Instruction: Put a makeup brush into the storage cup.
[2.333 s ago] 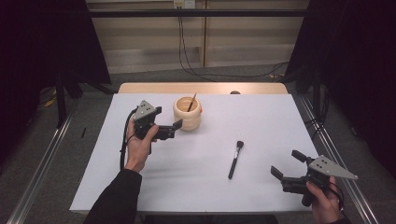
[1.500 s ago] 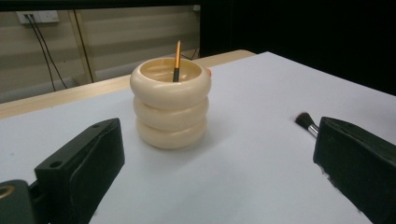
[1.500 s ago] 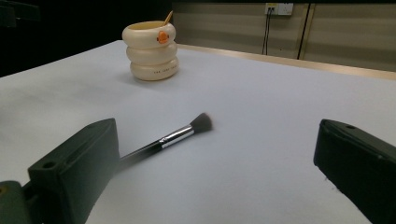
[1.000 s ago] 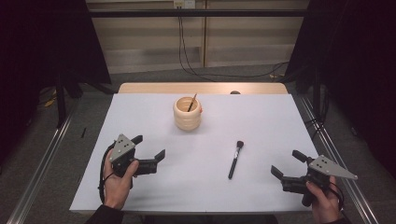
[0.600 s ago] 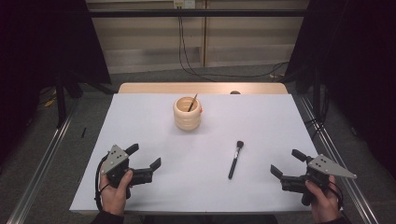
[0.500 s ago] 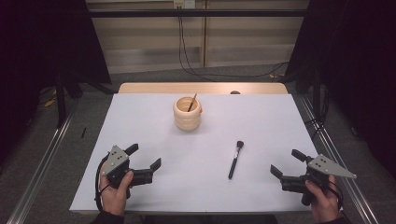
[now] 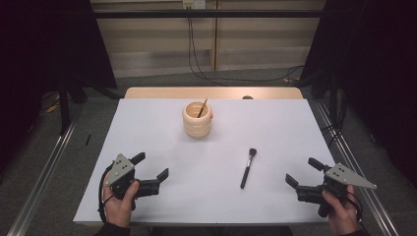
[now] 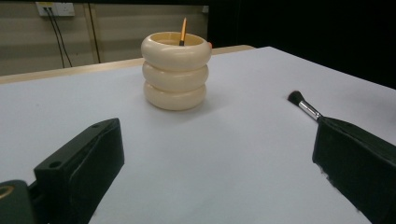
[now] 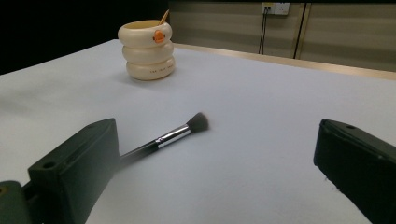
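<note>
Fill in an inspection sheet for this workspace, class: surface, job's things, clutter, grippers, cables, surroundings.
Surface: white table, wooden strip along the far edge.
Job's things: brush lying flat, bristles toward the far side; cream ringed holder upright with a stick in it.
Clutter: nothing seen.
Grippers: left gripper and right gripper at the near edge, jaws open, holding nothing.
Cables: black cable hanging down the far wall onto the floor.
Surroundings: dark curtains both sides, metal rails on the floor.

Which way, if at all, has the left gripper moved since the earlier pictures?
Yes. The left gripper has pulled back from beside the cream holder toward the table's near left edge, jaws open and empty.
</note>
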Demonstrator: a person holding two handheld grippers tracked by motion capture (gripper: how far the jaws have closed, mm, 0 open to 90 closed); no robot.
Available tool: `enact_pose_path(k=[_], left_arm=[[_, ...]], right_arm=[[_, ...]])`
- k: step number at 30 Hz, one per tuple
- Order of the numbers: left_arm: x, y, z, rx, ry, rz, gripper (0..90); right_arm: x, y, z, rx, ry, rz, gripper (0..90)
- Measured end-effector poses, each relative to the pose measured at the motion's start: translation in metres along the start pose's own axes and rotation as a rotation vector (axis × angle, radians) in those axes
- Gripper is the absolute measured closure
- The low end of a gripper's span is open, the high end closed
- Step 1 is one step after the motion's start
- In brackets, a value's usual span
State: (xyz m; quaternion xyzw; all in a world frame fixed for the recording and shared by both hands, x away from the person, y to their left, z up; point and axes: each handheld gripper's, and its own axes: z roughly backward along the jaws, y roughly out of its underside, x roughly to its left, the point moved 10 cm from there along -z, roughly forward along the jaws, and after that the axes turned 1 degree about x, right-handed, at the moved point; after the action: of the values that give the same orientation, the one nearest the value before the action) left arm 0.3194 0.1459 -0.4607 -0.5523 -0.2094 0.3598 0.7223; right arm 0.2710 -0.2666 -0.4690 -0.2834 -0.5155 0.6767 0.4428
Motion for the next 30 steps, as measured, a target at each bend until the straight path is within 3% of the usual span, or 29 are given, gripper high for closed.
enact_pose_path(k=[5, 11, 16, 20, 30], left_arm=[[0.001, -0.001, 0.003, -0.013, -0.009, 0.013, 2.1], [0.0, -0.004, 0.005, -0.034, -0.026, -0.004, 2.1], [-0.001, -0.004, 0.006, -0.035, -0.018, 0.009, 2.1], [-0.002, -0.003, 0.006, -0.034, -0.017, 0.012, 2.1], [-0.001, -0.002, 0.007, -0.034, -0.019, 0.001, 2.2]], right_arm=[[0.001, -0.001, -0.001, -0.001, 0.003, -0.001, 0.0], [0.002, -0.003, -0.003, -0.009, 0.004, 0.017, 0.0], [0.001, -0.008, -0.009, -0.009, 0.007, 0.026, 0.0], [0.007, -0.018, -0.017, -0.002, -0.039, 0.039, 0.0], [0.01, -0.031, -0.05, 0.054, -0.069, 0.043, 0.0]])
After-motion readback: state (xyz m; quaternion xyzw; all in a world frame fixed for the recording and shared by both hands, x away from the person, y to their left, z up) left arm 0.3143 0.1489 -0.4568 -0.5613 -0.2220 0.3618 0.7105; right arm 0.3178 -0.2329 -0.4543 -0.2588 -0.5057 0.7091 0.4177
